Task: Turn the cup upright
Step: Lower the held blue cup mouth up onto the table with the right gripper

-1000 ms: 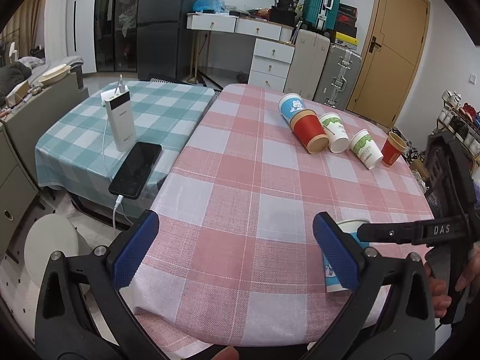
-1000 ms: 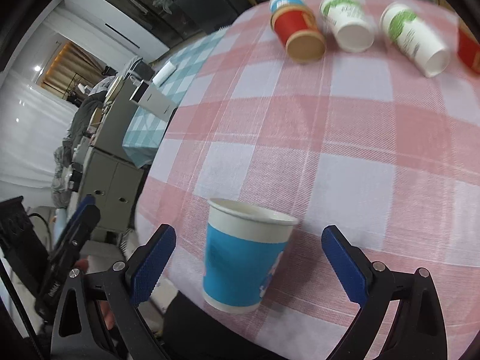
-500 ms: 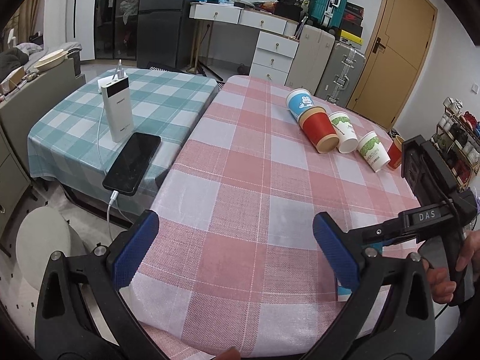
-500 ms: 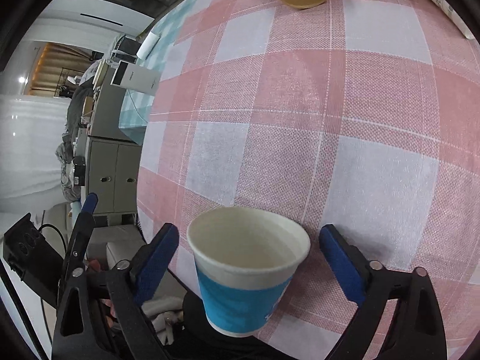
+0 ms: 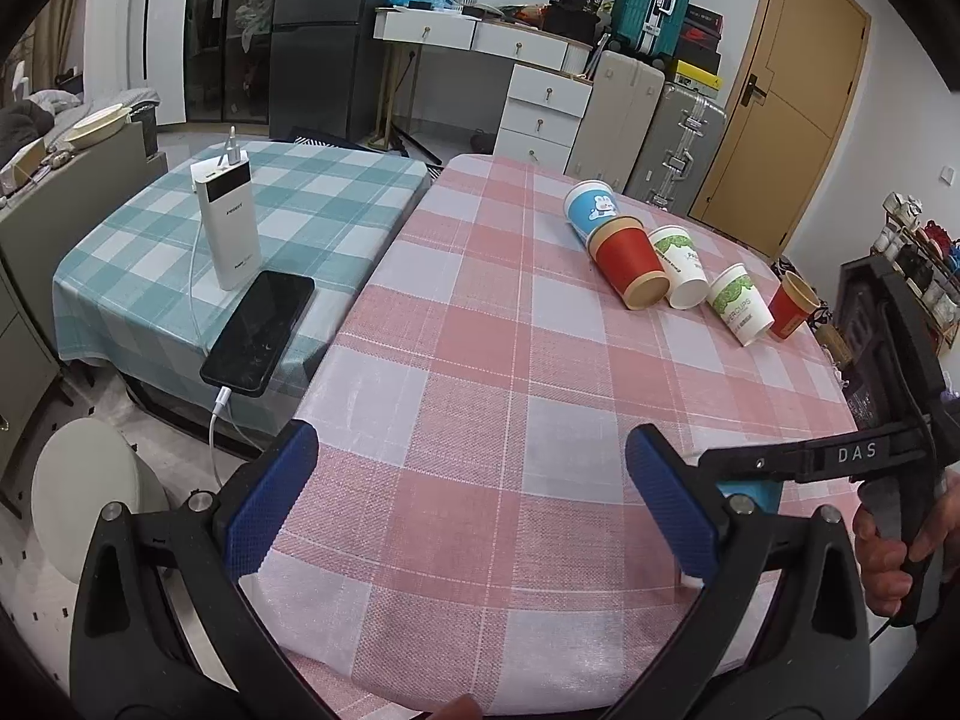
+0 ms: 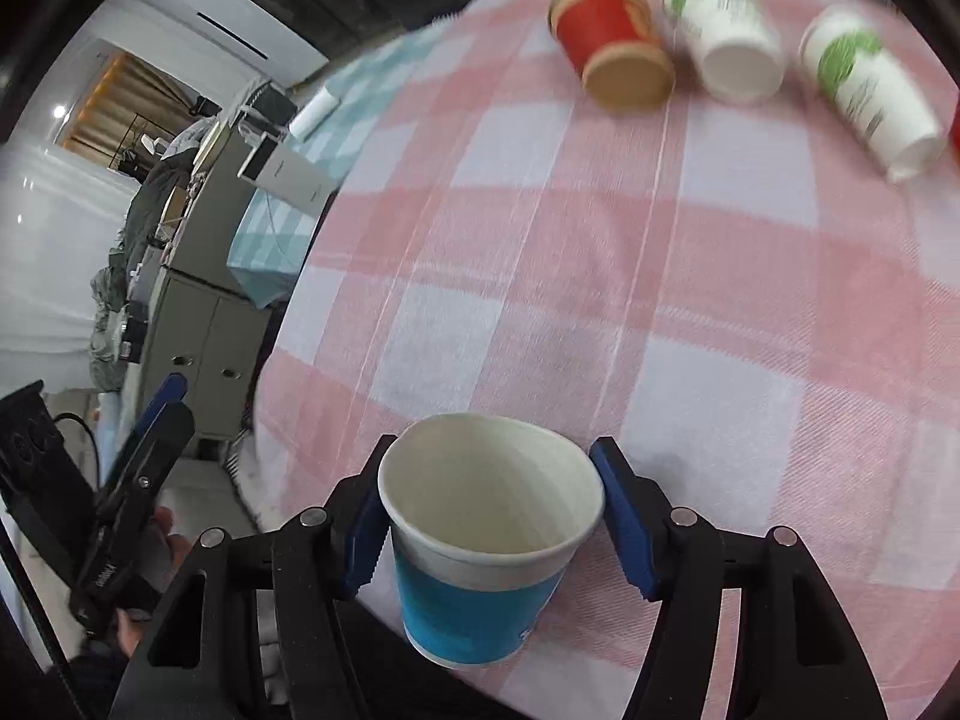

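A blue and white paper cup (image 6: 480, 552) stands upright, mouth up, near the front edge of the pink checked table (image 6: 690, 276). My right gripper (image 6: 501, 519) has closed around it, blue pads against both sides of its rim. In the left wrist view only a blue sliver of this cup (image 5: 750, 489) shows behind the right gripper's arm. My left gripper (image 5: 474, 504) is open and empty above the table's near edge. Several other cups lie on their sides at the far right: a blue one (image 5: 591, 210), a red one (image 5: 630, 267), two white and green ones (image 5: 681, 264).
A teal checked table (image 5: 312, 210) stands to the left with a white power bank (image 5: 225, 234) and a black phone (image 5: 258, 333) on a cable. A small red cup (image 5: 792, 306) lies near the pink table's right edge. Suitcases and drawers stand behind.
My right gripper has closed from wide open onto the upright blue cup. The left gripper has stayed open and drawn back a little.
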Tool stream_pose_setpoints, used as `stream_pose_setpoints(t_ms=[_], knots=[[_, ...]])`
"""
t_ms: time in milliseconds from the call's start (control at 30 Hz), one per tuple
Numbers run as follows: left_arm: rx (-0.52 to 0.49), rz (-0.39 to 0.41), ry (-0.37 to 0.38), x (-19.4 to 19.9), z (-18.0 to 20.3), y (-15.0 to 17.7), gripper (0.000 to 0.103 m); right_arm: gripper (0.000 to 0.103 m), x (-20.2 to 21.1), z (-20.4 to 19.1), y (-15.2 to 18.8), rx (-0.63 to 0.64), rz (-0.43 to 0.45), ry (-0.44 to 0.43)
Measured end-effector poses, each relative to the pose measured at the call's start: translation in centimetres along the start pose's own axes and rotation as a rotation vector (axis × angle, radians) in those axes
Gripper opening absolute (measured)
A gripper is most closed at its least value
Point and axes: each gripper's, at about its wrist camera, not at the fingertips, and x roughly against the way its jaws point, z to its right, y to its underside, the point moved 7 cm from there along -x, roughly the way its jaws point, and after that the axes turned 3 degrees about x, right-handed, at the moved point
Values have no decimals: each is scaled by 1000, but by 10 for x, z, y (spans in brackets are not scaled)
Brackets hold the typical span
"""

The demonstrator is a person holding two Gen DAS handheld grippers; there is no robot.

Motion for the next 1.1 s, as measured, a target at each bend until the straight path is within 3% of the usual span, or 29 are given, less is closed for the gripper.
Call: stream_pose_setpoints(t_ms=[267, 433, 467, 600, 1000, 1100], knots=[[-21, 23, 12, 16, 18, 2, 103, 65, 42, 26, 5, 70, 383, 274], [-41, 29, 24, 23, 32, 4, 103, 65, 54, 32, 17, 116, 541, 451], [-44, 31, 28, 25, 35, 5, 103, 65, 54, 32, 23, 128, 556, 512], [-58, 38, 38, 31, 42, 7, 103, 64, 54, 27, 38, 164, 593, 563], [-71, 31, 55, 40, 50, 12, 103, 71, 43, 37, 69, 131, 492, 514], [-73, 31, 55, 40, 50, 12, 103, 87, 49, 33, 72, 148, 505, 496]])
